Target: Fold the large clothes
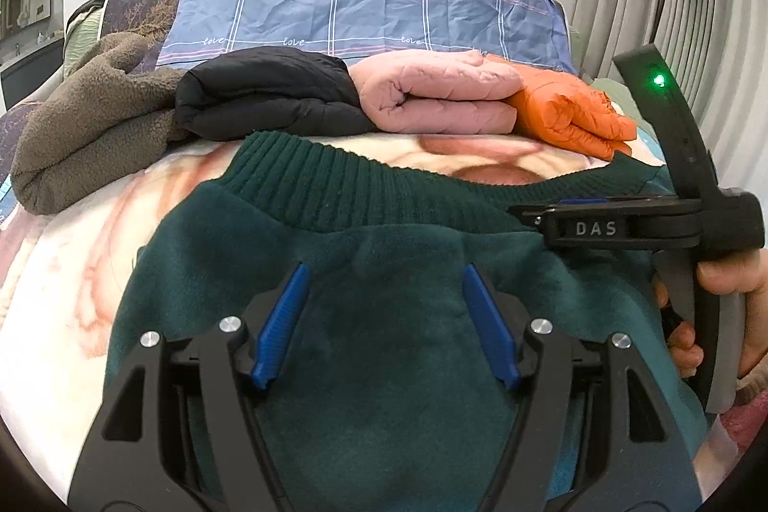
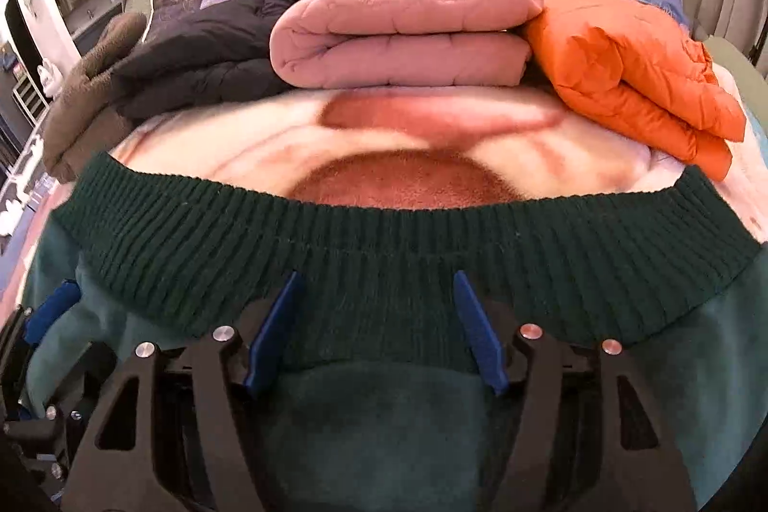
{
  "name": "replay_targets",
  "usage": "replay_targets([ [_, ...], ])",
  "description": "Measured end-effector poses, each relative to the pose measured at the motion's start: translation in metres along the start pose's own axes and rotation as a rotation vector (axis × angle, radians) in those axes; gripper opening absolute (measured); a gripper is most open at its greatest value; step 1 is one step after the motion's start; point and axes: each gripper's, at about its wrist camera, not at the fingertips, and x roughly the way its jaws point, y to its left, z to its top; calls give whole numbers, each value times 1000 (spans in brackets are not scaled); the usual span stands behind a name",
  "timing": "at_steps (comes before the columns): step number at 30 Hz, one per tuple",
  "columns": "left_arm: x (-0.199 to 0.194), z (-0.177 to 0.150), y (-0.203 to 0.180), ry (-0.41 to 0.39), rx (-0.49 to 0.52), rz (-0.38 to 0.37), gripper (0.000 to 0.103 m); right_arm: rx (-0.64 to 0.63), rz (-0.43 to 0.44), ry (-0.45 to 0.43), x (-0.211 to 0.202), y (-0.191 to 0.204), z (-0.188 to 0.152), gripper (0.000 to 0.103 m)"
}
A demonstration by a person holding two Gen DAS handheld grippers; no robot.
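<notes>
A dark green fleece sweater lies flat on the bed, its ribbed knit band at the far edge. My left gripper is open just above the sweater's body, with only flat fleece showing between its blue pads. In the right wrist view my right gripper is open over the ribbed band of the sweater. In the left wrist view the right gripper shows side-on at the right, low over the band, with a person's hand on its handle.
Folded clothes line the far side: a brown fleece, a black padded piece, a pink quilted one and an orange one. Behind them lies blue checked bedding. A pink-patterned blanket covers the bed.
</notes>
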Motion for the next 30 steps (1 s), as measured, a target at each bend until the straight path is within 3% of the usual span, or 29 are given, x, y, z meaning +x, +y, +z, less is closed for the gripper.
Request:
replay_targets([
  [4,-2,-1,2,-6,-2,-7,69,8,8,-15,-11,-3,-1,65],
  [8,-3,-2,3,-10,-8,-13,69,103,-22,-124,-81,0,-22,66],
  [10,-2,-2,2,-10,-4,-9,69,33,64,-190,-124,16,-47,68],
  [12,-3,-2,2,-11,-3,-6,69,-45,37,-203,-141,32,-77,69],
  [14,-3,-2,1,-11,-2,-5,70,-93,11,-142,-131,42,-102,72],
  [15,-3,-2,1,-12,0,-4,70,-107,21,-39,-107,42,-123,75],
  [17,-4,-3,-2,-15,16,8,70,-157,-4,-120,-96,43,-142,76],
  [23,-5,-3,-2,-18,19,19,71,-133,11,-69,-103,47,-133,79],
  [26,-5,-3,-1,-19,17,17,71,-118,-19,-85,-130,49,-145,79],
  [30,-4,-2,-1,-20,19,18,71,-152,-5,-65,-121,43,-161,84],
])
